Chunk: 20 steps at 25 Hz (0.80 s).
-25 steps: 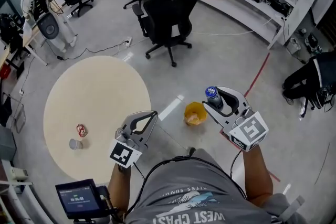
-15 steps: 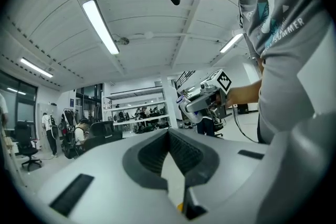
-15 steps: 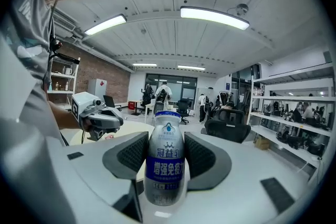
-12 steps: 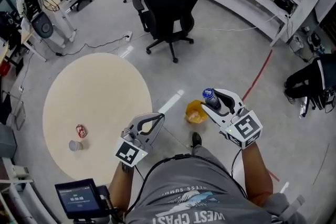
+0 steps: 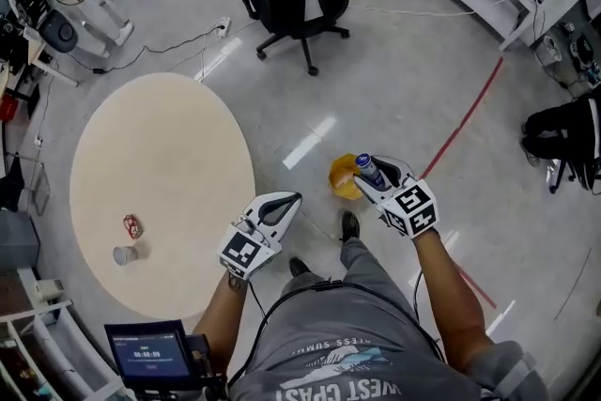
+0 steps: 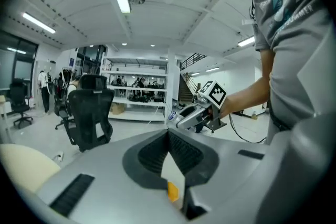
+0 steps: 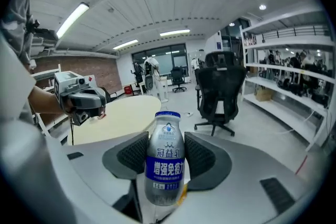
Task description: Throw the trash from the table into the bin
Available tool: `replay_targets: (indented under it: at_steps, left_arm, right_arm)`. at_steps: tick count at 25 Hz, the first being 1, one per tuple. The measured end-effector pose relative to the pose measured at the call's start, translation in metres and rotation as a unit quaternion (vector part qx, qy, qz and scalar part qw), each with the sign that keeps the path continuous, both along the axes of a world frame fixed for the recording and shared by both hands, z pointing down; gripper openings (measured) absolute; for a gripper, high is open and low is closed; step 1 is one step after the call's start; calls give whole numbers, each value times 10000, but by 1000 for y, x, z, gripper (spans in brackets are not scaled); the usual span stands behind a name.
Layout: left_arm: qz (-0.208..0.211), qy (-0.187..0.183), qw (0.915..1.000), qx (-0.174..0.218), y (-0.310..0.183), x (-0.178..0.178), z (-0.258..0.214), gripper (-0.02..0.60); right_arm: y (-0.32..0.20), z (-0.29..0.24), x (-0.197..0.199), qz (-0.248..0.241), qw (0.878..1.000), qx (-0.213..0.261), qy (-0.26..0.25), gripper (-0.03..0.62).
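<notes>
- Round table point(image 5: 160, 155): left of person, trash on it, so task part done
- Yellow bin point(image 5: 338, 178): on floor ahead of feet, open top suits drop from above
- Right gripper point(image 5: 374, 176): over bin, jaws clamped on bottle, likely poised for release
- Left gripper point(image 5: 279, 207): jaws pressed together, empty, held aside, idle
- Bottle point(image 7: 166, 160): gripped mid-body, cap clear of pads
- Red can point(image 5: 132, 225), cup point(image 5: 122, 254): near table edge, not yet binned

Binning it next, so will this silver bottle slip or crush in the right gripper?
Probably stiff: the bottle shows no dents between the pads of the right gripper. Its glossy label might slip. Round, it could roll.
</notes>
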State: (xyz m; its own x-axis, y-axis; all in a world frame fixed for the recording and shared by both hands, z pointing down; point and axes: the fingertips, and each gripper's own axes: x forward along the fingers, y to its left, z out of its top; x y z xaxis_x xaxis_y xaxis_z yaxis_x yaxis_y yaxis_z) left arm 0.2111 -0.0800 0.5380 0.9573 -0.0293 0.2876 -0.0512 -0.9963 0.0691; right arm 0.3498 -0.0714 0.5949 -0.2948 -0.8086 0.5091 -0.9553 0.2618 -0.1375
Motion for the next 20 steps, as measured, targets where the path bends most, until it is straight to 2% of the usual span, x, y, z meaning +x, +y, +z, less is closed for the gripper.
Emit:
replay_targets:
  at_steps: [5, 11, 14, 20]
  left_arm:
    - [-101, -772, 9951, -605, -14, 44, 105, 41]
    - [-292, -1541, 9795, -1266, -20, 65, 214, 41]
    - [-390, -1960, 9669, -1583, -26, 70, 264, 41]
    - [-696, -2717, 9319, -2299, -13, 50, 351, 41]
  right_arm:
    - [-5, 143, 45, 20, 9953, -926, -271, 219]
    - [-3, 289, 71, -77, 9779, -2018, -543, 219]
    - [-11, 338, 80, -69, 9677, -2427, -681, 219]
    - [-4, 438, 66, -397, 9387, -3328, -806, 219]
